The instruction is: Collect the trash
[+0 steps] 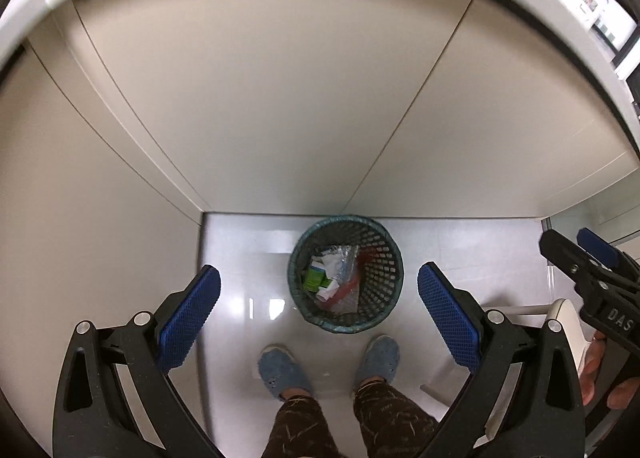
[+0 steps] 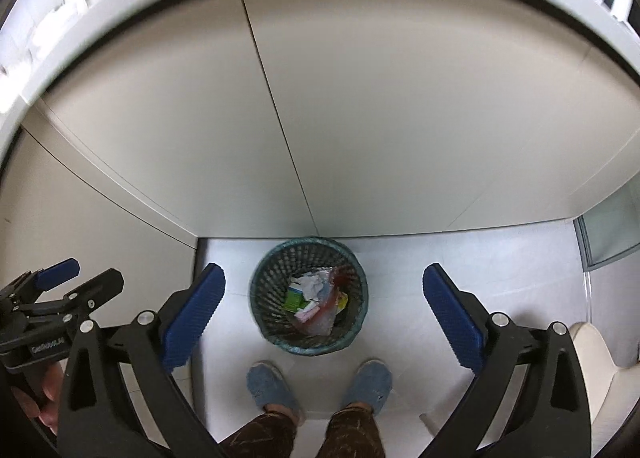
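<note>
One dark green mesh wastebasket stands on the pale floor in the lower centre of the frame, against beige cabinet doors. It holds crumpled paper, a green carton and clear plastic. Two claws point down at it: left claw and right claw, both spread wide, empty. Two blue slippers stand just below the basket.

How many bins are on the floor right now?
1. The mesh bin stands on the floor against the cabinet, just ahead of the person's feet, with trash inside. Others may be hidden outside both views.
</note>
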`<state>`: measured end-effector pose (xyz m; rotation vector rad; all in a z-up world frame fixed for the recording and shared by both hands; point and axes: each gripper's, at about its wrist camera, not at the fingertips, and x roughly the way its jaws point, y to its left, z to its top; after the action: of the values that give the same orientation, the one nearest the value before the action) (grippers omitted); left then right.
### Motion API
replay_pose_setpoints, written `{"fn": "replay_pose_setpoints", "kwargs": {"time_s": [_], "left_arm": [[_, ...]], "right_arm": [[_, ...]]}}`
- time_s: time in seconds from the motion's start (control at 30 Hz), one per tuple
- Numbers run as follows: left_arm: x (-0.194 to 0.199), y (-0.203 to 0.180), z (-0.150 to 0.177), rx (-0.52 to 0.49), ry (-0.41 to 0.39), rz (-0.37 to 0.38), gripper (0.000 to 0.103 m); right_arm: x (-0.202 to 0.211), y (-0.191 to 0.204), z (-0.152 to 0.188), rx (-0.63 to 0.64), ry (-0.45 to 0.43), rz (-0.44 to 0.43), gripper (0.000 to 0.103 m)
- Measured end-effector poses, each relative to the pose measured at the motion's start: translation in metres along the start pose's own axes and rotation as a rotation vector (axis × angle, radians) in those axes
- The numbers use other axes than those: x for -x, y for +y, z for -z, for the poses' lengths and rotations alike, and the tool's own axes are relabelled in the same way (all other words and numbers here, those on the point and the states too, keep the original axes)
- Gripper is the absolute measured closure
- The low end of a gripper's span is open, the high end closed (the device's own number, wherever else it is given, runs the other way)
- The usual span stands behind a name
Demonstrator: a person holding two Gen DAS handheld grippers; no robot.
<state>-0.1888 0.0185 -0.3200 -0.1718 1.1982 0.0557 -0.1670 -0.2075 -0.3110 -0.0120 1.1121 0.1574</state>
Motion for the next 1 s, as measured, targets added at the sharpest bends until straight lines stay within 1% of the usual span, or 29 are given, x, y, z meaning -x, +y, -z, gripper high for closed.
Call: {"fn": "replay_pose_setpoints", "kwargs": {"time_s": [0.07, 0.13, 0.23, 0.3, 0.37, 0.43, 0.5, 0.57, 0.63, 0.7, 0.8, 0.87, 0.93, 1.0], "left_arm": [[0.029, -0.003, -0.008, -0.003, -0.009, 0.0, 0.006], [0.062, -0.007, -0.017, -0.007, -0.031, 0.007, 0.006], [0.118, -0.017, -0.028, -0.029, -0.091, 0.009, 0.006], [0.152, -0.02, -0.036, -0.033, -0.115, 0.015, 0.006], [0.181, -0.023, -0.043, -0.036, -0.129, 0.006, 0.006], [0.213, -0.029, -0.05, -0.036, -0.147, 0.014, 0.006], [0.235, -0.031, -0.057, -0.032, -0.17, 0.021, 0.006], [0.261, -0.035, -0.06, -0.039, -0.201, 0.005, 0.006], [0.283, -0.041, -0.062, -0.048, -0.231, -0.006, 0.006], [0.301, -0.045, -0.063, -0.051, -0.251, -0.017, 0.006], [0.321, -0.047, -0.066, -0.044, -0.274, -0.017, 0.006], [0.331, -0.049, -0.067, -0.038, -0.28, -0.021, 0.006], [0.339, -0.049, -0.068, -0.025, -0.29, -0.006, 0.006], [0.342, -0.052, -0.069, -0.025, -0.29, -0.016, 0.006]], "right_arm": [[0.032, 0.001, -0.01, -0.001, -0.021, -0.013, 0.008], [0.061, 0.004, -0.019, 0.013, -0.047, -0.002, 0.008], [0.114, 0.01, -0.035, 0.026, -0.079, -0.001, 0.008], [0.15, 0.012, -0.045, 0.025, -0.097, -0.015, 0.008], [0.184, 0.019, -0.054, 0.038, -0.111, -0.006, 0.008], [0.218, 0.025, -0.062, 0.044, -0.133, -0.011, 0.008], [0.249, 0.032, -0.068, 0.079, -0.153, -0.007, 0.008], [0.276, 0.035, -0.073, 0.097, -0.187, 0.003, 0.008], [0.29, 0.037, -0.077, 0.101, -0.197, 0.014, 0.008], [0.302, 0.034, -0.082, 0.085, -0.198, -0.003, 0.008], [0.316, 0.03, -0.087, 0.076, -0.21, -0.004, 0.008], [0.324, 0.027, -0.092, 0.067, -0.206, -0.018, 0.008], [0.328, 0.026, -0.093, 0.063, -0.201, -0.022, 0.008], [0.331, 0.025, -0.093, 0.07, -0.204, -0.024, 0.008]]}}
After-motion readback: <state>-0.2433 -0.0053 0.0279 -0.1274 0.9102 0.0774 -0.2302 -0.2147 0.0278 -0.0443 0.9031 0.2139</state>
